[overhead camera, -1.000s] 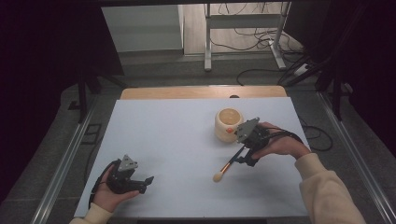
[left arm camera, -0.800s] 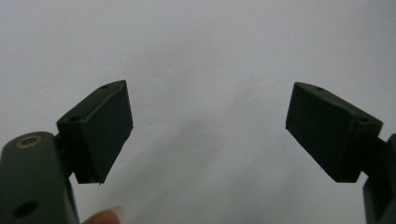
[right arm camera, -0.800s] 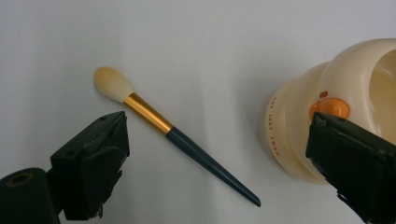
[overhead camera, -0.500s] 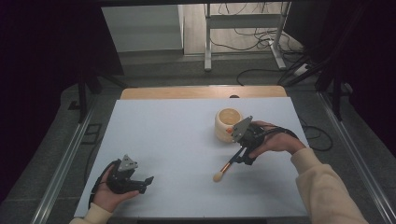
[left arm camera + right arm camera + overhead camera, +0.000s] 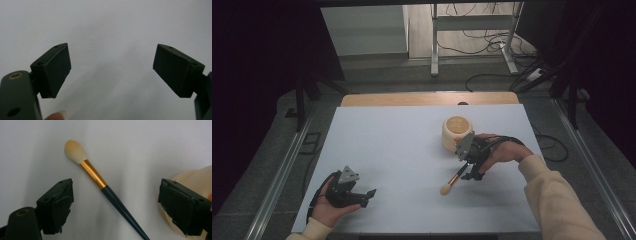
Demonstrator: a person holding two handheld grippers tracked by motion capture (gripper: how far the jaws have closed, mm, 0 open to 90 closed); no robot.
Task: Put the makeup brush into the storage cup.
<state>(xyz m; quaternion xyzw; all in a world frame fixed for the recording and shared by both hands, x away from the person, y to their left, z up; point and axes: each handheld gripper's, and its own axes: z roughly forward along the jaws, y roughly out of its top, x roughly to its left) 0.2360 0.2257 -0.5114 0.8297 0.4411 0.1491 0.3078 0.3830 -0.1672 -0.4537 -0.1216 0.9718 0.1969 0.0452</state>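
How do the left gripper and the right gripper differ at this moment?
The right gripper has a makeup brush lying between its fingers, untouched; the left gripper has bare white table between its own. The right gripper's fingers have just been closing; it sits beside the cream cup, the left gripper far from it. Both are open.

On the table (image 5: 402,145), the brush (image 5: 453,180) lies just before the cup (image 5: 456,132), toward its right side.

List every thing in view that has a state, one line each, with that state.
Makeup brush: lying flat on the table, between the right gripper's jaws, not gripped.
Cream cup: upright, open-topped.
Right gripper: open, jaws just been closing around the brush.
Left gripper: open, nothing between the jaws.
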